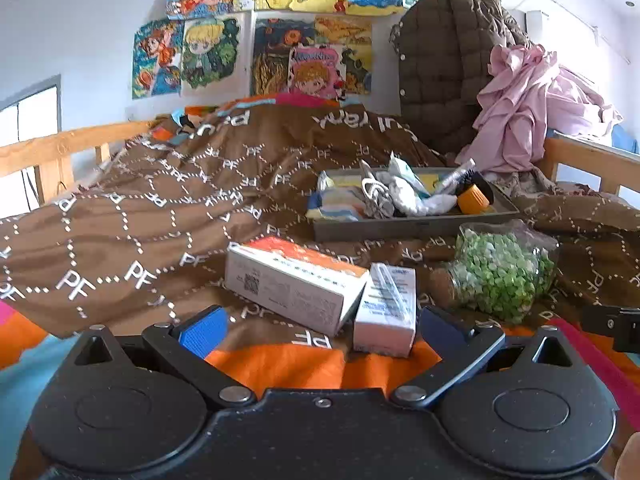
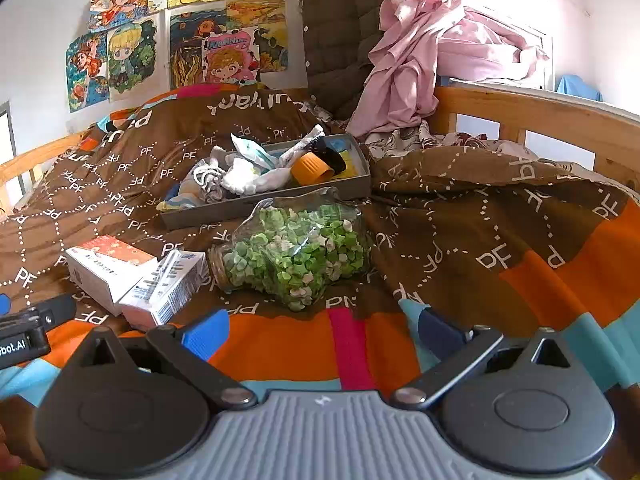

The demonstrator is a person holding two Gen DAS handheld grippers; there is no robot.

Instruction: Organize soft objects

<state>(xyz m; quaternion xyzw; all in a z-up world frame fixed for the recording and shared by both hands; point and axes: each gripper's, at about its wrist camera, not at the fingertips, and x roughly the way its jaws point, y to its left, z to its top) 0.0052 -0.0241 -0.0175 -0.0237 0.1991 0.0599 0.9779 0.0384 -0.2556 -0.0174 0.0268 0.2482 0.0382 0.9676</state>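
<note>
A grey tray (image 1: 404,226) (image 2: 256,210) sits on the brown quilt, holding white socks (image 1: 412,196) (image 2: 248,180), other rolled cloth, an orange cap (image 1: 474,199) (image 2: 310,168) and small items. In front of it lie an orange-topped white box (image 1: 296,280) (image 2: 108,270), a smaller white box (image 1: 386,308) (image 2: 166,288) and a corked glass bottle of green paper stars (image 1: 500,272) (image 2: 296,256). My left gripper (image 1: 320,332) stands open just short of the two boxes. My right gripper (image 2: 320,332) is open too, empty, near the bottle.
The bed has wooden rails (image 1: 52,148) (image 2: 532,112) on both sides. A brown padded jacket (image 1: 444,76) and pink cloth (image 1: 528,104) (image 2: 416,60) pile up at the far right. Drawings (image 1: 256,40) cover the back wall. The left gripper's edge (image 2: 24,332) shows in the right wrist view.
</note>
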